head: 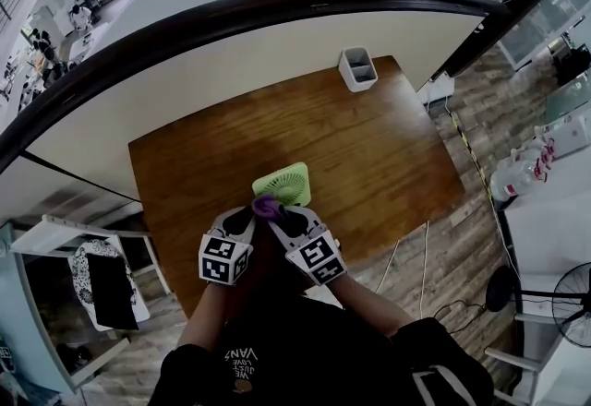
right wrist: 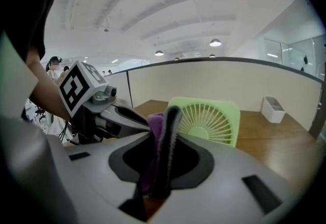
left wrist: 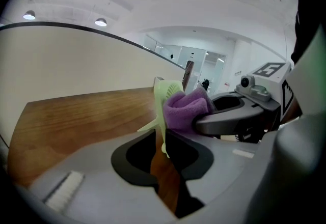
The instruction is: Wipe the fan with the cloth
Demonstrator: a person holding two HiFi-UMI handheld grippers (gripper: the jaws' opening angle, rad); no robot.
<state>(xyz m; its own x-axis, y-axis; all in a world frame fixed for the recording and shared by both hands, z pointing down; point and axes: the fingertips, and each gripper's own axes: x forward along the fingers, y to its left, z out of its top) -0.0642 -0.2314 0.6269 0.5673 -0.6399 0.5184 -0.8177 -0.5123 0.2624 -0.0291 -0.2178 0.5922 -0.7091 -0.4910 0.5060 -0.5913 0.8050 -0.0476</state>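
Observation:
A light green square fan (head: 283, 183) stands upright near the front edge of the wooden table (head: 369, 146). In the left gripper view the fan (left wrist: 161, 103) shows edge-on, with its near edge running down between my left gripper's (left wrist: 164, 145) jaws, which look closed on it. My right gripper (right wrist: 162, 123) is shut on a purple cloth (right wrist: 154, 131). It holds the cloth (left wrist: 184, 108) against the fan's face. The fan's round grille (right wrist: 208, 121) shows just behind the cloth. From the head view both grippers meet at the fan's near side, left gripper (head: 247, 215) and right gripper (head: 282, 215), with the cloth (head: 267, 206) between them.
A small white container (head: 358, 68) stands at the table's far edge, against the curved cream partition (head: 231, 72). Bare wood spreads to the right and left of the fan. A standing floor fan (head: 571, 301) and white furniture are on the floor at right.

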